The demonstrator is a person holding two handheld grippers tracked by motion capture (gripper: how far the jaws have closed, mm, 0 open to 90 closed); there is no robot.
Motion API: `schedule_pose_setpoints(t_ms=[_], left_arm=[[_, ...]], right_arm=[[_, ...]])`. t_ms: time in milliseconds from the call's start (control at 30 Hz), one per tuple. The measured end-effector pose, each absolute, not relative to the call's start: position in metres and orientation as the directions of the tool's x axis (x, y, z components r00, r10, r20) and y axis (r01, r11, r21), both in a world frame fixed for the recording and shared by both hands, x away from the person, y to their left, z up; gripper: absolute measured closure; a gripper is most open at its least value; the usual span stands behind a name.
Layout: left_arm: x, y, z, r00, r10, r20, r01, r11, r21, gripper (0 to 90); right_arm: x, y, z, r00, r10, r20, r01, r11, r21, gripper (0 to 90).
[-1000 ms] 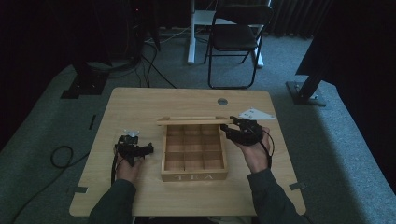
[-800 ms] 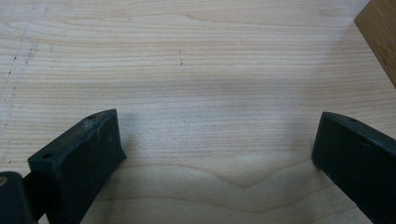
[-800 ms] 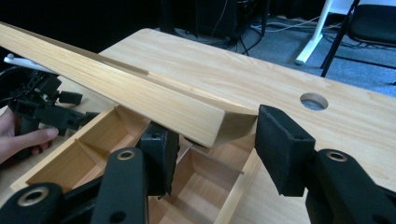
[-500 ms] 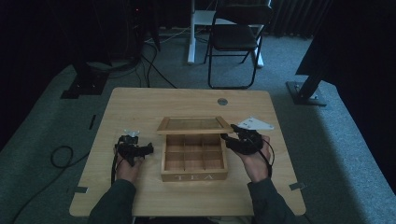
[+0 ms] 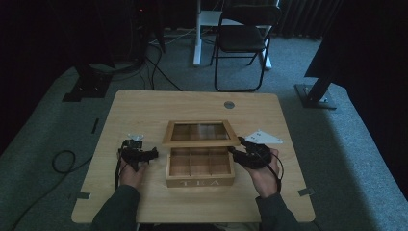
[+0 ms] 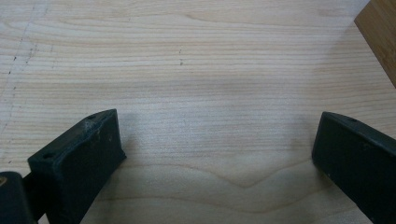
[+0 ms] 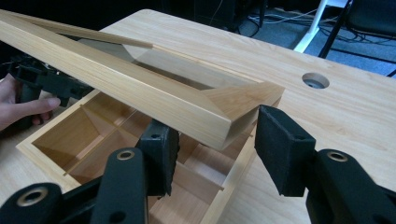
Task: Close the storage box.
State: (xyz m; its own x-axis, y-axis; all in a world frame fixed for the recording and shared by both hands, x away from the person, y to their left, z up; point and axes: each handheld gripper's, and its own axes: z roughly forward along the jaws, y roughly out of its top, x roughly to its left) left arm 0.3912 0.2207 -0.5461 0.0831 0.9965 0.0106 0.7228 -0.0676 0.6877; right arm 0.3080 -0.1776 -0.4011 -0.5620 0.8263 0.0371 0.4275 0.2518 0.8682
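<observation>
One tea box at table centre, its glass lid half down. Right gripper pinches the lid's front corner, jaws narrow. Left gripper gapes wide, empty, beside the box. Closing step, I'd say; next, lower evenly until seated, then release.

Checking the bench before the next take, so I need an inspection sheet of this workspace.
Surface: light wooden table, round hole near far edge.
Job's things: tea box open, empty; glazed lid half raised.
Clutter: white card.
Grippers: right gripper shut on the lid's corner; left gripper open over bare wood.
Cables: one trails off the left edge.
Surroundings: grey carpet, folding chair.
</observation>
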Motion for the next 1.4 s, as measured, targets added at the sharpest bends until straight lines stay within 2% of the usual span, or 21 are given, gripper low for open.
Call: schedule_pose_setpoints(t_ms=[433,1400], left_arm=[[0.391,0.221,-0.546,0.087,0.996,0.014,0.726,-0.073,0.683,1.6],[0.391,0.221,-0.546,0.086,0.996,0.014,0.726,-0.073,0.684,1.6]], right_arm=[[0.297,-0.181,-0.415,-0.562,0.825,0.061,0.440,0.235,0.867,52.3],[0.282,-0.183,-0.446,-0.564,0.821,0.085,0.459,0.227,0.859,52.3]])
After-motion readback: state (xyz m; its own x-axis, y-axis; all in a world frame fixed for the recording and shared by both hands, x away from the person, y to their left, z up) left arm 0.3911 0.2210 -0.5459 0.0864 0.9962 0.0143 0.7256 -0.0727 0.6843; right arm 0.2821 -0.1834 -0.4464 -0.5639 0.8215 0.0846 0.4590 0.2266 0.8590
